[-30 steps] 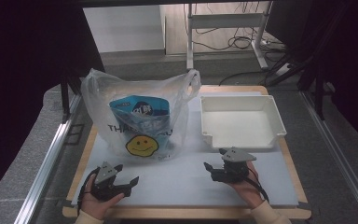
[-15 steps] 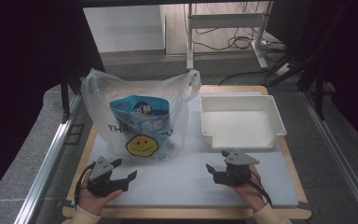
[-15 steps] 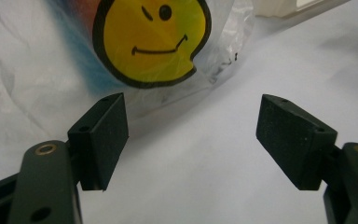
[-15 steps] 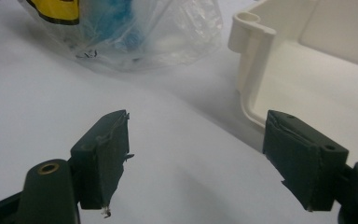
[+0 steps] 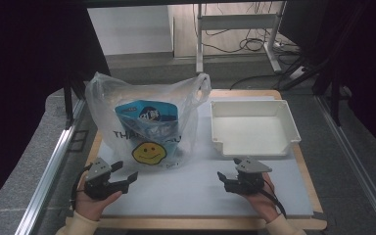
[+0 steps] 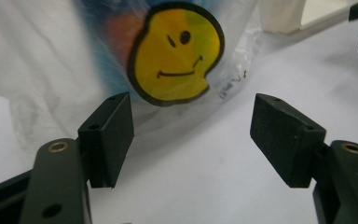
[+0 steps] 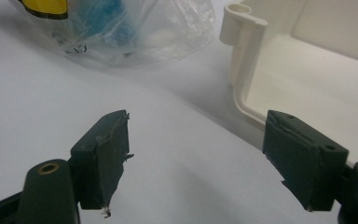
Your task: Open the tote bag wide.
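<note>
A clear plastic bag point(image 5: 142, 122) with a yellow smiley face point(image 6: 175, 51) stands on the white mat, and a blue snack packet point(image 5: 147, 115) is inside it. To its right is a white tray point(image 5: 252, 127) with nothing in it. My left gripper point(image 5: 125, 171) is held just in front of the bag's lower left, pointing at the smiley. Its jaws point(image 6: 196, 135) have just been closing a little, but they are still wide apart with nothing between them. My right gripper point(image 5: 227, 169) hovers in front of the tray's near left corner point(image 7: 242, 28), open point(image 7: 196, 158) and holding nothing.
The wooden table point(image 5: 303, 161) carries the white mat point(image 5: 191, 191). Metal rails point(image 5: 49, 171) run along both sides of the table. A desk frame and cables point(image 5: 245, 44) stand on the floor beyond the far edge. The bag's handles point(image 5: 203, 81) stick up at the back.
My left gripper has lifted slightly and drifted a little to the left near the bag. The right gripper has barely moved. Bag and tray are where they were.
</note>
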`<state>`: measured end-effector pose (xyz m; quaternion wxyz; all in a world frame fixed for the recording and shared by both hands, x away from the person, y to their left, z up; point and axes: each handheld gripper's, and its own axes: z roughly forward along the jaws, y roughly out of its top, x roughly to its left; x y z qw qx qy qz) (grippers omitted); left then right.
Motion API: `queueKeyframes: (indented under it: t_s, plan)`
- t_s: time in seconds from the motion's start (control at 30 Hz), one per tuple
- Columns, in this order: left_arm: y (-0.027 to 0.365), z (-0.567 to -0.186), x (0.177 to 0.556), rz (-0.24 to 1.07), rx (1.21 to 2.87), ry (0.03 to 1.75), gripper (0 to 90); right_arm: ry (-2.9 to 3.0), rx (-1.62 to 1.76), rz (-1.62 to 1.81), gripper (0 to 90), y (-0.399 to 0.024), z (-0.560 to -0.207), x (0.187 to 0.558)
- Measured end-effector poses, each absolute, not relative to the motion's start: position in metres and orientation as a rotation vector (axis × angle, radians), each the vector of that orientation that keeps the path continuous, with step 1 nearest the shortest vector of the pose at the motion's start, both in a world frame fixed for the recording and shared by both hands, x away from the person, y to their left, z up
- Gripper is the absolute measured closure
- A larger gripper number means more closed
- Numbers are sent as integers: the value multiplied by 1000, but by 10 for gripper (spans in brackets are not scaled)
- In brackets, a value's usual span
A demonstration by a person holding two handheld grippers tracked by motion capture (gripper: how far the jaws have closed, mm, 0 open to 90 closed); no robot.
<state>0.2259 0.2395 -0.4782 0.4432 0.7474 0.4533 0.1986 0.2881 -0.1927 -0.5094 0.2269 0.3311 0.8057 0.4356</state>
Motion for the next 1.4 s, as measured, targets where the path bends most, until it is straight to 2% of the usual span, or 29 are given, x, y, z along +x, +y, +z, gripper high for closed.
queueKeyframes:
  t_s: [0.63, 0.97, 1.4]
  plan:
    - [256, -441, 218, 513, 1802, 1115, 332, 2193, 975, 1298, 241, -191, -500, 292]
    - [271, -406, 224, 563, 1741, 1098, 330, 2203, 980, 1262, 241, -191, -502, 291]
    - [285, -385, 237, 577, 1684, 1112, 314, 2218, 988, 1235, 241, -190, -505, 292]
